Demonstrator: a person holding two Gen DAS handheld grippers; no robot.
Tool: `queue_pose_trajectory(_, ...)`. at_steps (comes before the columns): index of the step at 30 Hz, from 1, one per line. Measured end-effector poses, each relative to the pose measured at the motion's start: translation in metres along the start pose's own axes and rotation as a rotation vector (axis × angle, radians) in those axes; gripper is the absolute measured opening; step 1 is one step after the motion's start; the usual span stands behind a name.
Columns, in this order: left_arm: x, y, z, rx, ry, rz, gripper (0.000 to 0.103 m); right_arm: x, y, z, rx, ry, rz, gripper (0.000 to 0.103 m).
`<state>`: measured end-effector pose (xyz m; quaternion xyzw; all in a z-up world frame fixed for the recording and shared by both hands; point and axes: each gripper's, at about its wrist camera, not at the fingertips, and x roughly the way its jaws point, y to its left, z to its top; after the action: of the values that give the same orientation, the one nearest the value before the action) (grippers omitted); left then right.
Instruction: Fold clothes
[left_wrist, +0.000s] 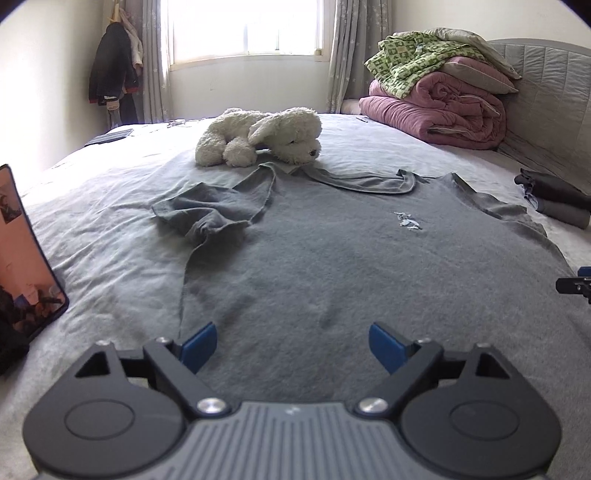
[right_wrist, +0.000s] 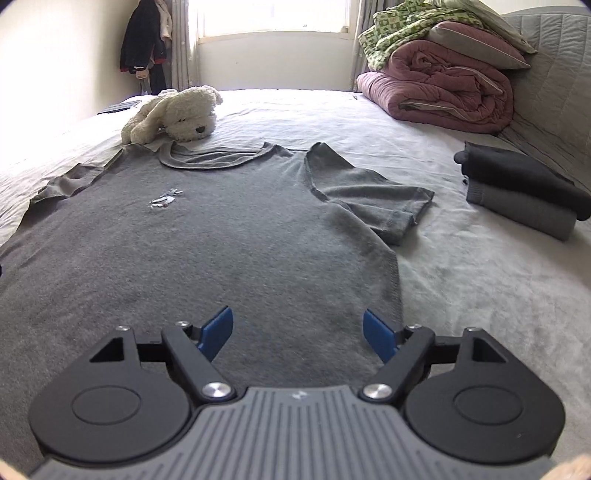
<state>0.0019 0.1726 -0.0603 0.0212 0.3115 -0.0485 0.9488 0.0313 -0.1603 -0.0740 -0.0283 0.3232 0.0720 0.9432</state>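
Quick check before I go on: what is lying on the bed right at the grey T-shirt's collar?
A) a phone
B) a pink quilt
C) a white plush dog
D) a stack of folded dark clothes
C: the white plush dog lies at the collar of the grey T-shirt, its head touching the neckline's edge.

I see a bed (right_wrist: 461, 295) with a pale grey sheet. A grey T-shirt (right_wrist: 221, 240) lies spread flat on it, a white plush dog (right_wrist: 177, 114) at its collar. Folded dark clothes (right_wrist: 524, 188) sit to the right, rolled quilts (right_wrist: 443, 92) near the headboard.
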Motion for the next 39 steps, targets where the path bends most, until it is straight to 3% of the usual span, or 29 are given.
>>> queue_pose_trajectory(4, 0.017, -0.004, -0.011, 0.037, 0.022, 0.021, 0.093, 0.015, 0.002, -0.006, 0.014, 0.017, 0.012, 0.083)
queue_pose_trajectory(11, -0.002, 0.029, -0.021, 0.017, 0.045, -0.009, 0.096, -0.002, -0.03, -0.022, 0.011, 0.007, 0.01, 0.088)
queue_pose_trajectory(13, -0.009, 0.034, -0.023, 0.01, 0.055, 0.01, 0.097, -0.007, -0.037, -0.023, 0.028, 0.021, -0.019, 0.093)
queue_pose_trajectory(19, -0.019, 0.036, -0.012, -0.022, 0.054, 0.032, 0.097, -0.015, -0.033, -0.011, 0.033, 0.021, -0.04, 0.093)
queue_pose_trajectory(25, -0.008, 0.013, 0.022, -0.028, 0.001, -0.061, 0.097, 0.001, 0.013, 0.018, -0.061, -0.003, 0.071, 0.093)
queue_pose_trajectory(29, 0.011, 0.007, 0.049, -0.017, -0.024, -0.06, 0.097, 0.024, 0.05, 0.045, -0.11, -0.02, 0.148, 0.091)
queue_pose_trajectory(33, 0.035, 0.029, 0.073, -0.039, -0.016, 0.017, 0.094, 0.052, 0.077, 0.074, -0.087, -0.034, 0.232, 0.089)
queue_pose_trajectory(39, 0.075, 0.096, 0.098, -0.209, -0.011, 0.128, 0.09, 0.1, 0.108, 0.104, -0.05, -0.006, 0.346, 0.069)
